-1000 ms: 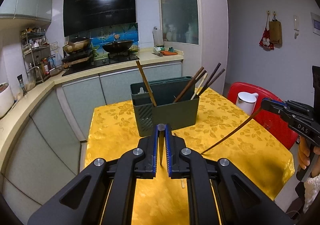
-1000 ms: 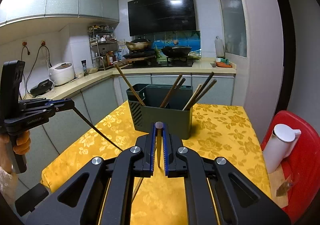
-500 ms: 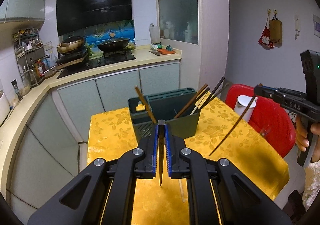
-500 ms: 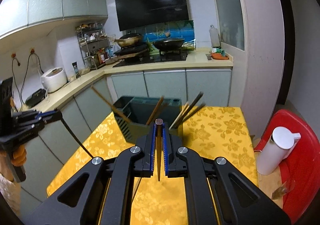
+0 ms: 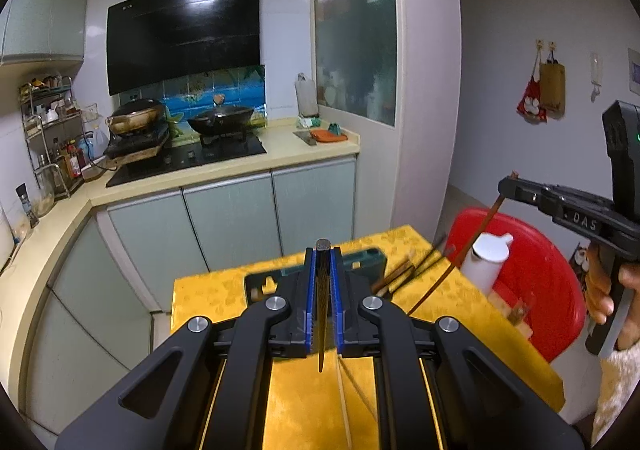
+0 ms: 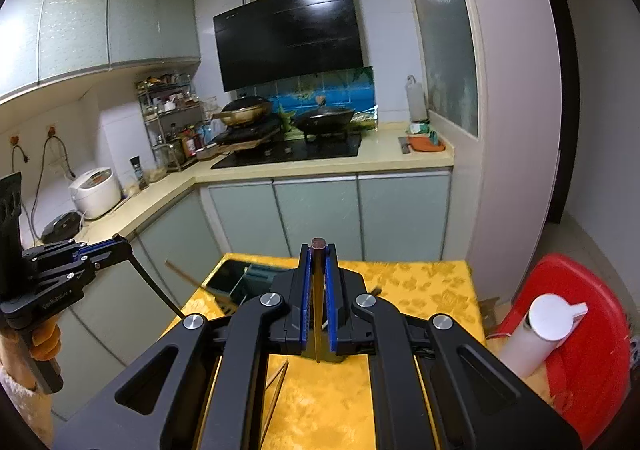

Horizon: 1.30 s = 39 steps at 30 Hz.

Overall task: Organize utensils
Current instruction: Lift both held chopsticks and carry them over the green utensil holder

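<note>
A dark green utensil holder (image 5: 360, 262) stands on the yellow table (image 5: 208, 290), mostly hidden behind my left gripper (image 5: 322, 262). Several chopsticks (image 5: 404, 274) lean out of it. My left gripper is shut on a dark chopstick (image 5: 322, 314) that hangs point down. My right gripper (image 6: 318, 262) is shut on a brown chopstick (image 6: 318, 314), held upright above the holder (image 6: 236, 282). In the left wrist view the right gripper (image 5: 510, 188) shows with its chopstick (image 5: 460, 258) slanting down. In the right wrist view the left gripper (image 6: 120, 246) shows with its chopstick (image 6: 156, 286).
A white kettle (image 6: 536, 334) sits on a red stool (image 6: 592, 350) right of the table. A loose pale chopstick (image 6: 274, 402) lies on the tablecloth. Kitchen counter with stove and woks (image 6: 324, 118) lies behind. A white wall pillar (image 5: 424, 130) stands beyond the table's right corner.
Both grippers have risen well above the table, each still holding its chopstick. The holder and table now sit lower in both views.
</note>
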{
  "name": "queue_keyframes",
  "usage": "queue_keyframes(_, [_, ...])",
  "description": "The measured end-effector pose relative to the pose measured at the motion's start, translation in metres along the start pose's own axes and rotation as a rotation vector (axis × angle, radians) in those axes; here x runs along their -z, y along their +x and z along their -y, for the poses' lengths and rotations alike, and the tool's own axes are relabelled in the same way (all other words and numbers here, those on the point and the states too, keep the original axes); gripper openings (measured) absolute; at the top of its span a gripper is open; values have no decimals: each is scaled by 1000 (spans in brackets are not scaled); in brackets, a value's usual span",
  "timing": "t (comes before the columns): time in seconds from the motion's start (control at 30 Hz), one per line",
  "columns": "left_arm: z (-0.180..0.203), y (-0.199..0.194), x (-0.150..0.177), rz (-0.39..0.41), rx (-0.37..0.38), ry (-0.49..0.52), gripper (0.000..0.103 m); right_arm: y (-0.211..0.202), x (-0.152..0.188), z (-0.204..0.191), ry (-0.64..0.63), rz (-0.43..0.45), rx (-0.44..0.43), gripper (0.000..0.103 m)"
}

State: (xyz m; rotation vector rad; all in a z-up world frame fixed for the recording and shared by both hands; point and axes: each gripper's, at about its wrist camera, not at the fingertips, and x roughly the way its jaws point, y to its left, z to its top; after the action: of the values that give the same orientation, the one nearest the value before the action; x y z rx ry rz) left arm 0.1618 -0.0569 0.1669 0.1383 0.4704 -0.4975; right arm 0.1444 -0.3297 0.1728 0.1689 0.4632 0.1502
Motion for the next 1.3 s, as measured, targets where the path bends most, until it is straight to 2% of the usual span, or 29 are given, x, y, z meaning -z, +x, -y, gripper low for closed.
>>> queue_keyframes(0.23, [0,21,-32,24,-24,-35,7,20,-23,6,24,16,40,7])
queue_keyframes(0.53, [-5,47,-58,49,-66,-70,7,53,-37,7,59,9,30,7])
queue_keyframes(0.9, [-4,105,-27,-33,-80,-82,7,99,-24,-2,29,-85,65,7])
queue_keyframes(1.3, [-10,131,-1,-102,-102,-92,7,131,0,-14,0,-176,72,7])
